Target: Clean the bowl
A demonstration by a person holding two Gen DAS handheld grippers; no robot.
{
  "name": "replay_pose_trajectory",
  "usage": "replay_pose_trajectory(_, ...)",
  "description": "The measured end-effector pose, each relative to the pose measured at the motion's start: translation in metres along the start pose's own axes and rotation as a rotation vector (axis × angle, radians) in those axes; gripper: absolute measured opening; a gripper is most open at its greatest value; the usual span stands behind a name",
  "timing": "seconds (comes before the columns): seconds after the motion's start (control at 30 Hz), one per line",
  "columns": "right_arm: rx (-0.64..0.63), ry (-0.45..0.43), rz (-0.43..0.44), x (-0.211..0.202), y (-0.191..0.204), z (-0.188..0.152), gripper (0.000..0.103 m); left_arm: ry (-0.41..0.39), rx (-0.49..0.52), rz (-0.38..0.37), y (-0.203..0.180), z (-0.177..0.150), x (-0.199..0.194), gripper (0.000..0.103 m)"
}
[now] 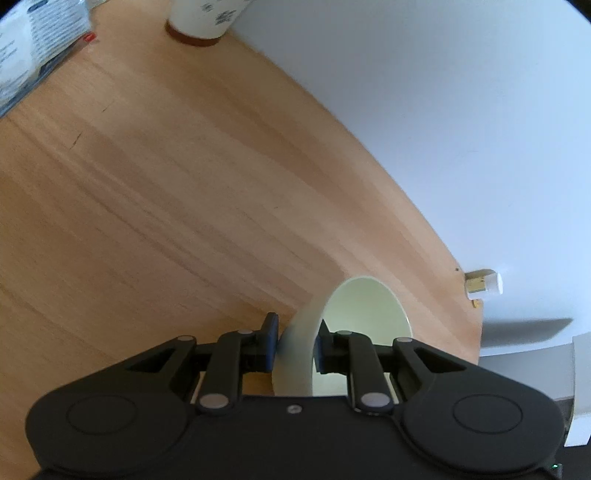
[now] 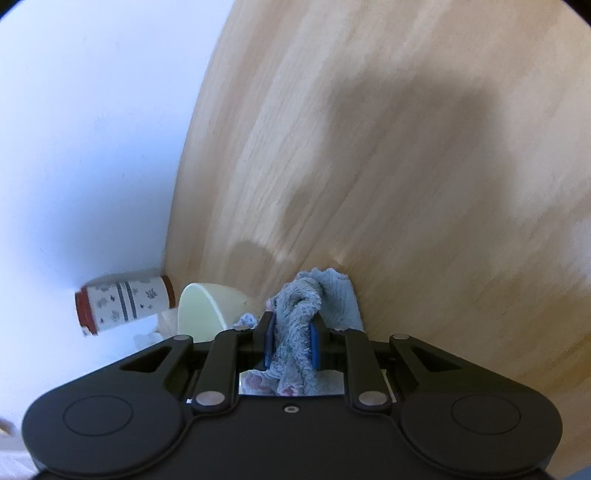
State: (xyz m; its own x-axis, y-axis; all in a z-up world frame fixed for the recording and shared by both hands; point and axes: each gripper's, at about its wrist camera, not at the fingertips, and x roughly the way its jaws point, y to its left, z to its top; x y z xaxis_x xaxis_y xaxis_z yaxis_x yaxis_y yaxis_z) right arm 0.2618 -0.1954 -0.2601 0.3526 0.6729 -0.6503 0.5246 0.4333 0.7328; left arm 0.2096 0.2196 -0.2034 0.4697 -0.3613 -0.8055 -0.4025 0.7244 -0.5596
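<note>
- Black plastic fills the bottom of both wrist views; in the left wrist view the left gripper (image 1: 295,345) is clamped on the wall of the pale bowl (image 1: 365,314), one blue pad outside and one inside the rim, low and centre in the frame.
- Held by its edge like this, the bowl is tipped on its side with the opening turned to the right of the frame, which looks meant to leave the inside free for wiping.
- In the right wrist view the right gripper (image 2: 291,343) pinches a bunched grey-blue cloth (image 2: 314,306) between its blue pads; the loose end pokes out ahead of the tips, so fabric rather than plastic would meet the bowl.
- Just left of the cloth in that same view sits the bowl (image 2: 199,310), at lower left of centre; cloth and bowl are near, and I cannot tell whether they touch.
- Beyond it, a patterned cup (image 2: 125,304) with a brown rim stands by the white wall (image 2: 74,147), apart from the work.
- Wooden tabletop (image 1: 166,184) spreads under everything; in the left wrist view the cup (image 1: 203,18) appears at top centre, and a printed packet (image 1: 33,44) lies in the upper left corner.
- My judgement: wiping is about to begin or just under way.
</note>
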Motion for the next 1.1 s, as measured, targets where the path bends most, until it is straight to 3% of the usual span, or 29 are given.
replay_pose_trajectory(0.33,-0.233,0.064,-0.018,-0.023,0.028,-0.011,0.021,0.003,-0.011,0.020,-0.004,-0.005,0.007,0.013)
replay_pose_trajectory(0.77,-0.555,0.154,-0.069,0.010,0.069,-0.035,0.021,0.038,0.050,0.018,-0.010,-0.013,0.009,0.013)
replay_pose_trajectory(0.93,-0.494,0.107,-0.049,-0.009,0.057,-0.031,0.020,0.050,0.062,0.020,-0.011,-0.012,0.008,0.014)
replay_pose_trajectory(1.0,-0.409,0.069,-0.019,-0.021,0.044,-0.026,0.020,0.058,0.064,0.018,-0.012,-0.012,0.008,0.014)
replay_pose_trajectory(1.1,-0.174,-0.046,0.027,-0.041,0.011,-0.012,0.020,0.075,0.049,0.009,-0.010,-0.013,0.008,0.014)
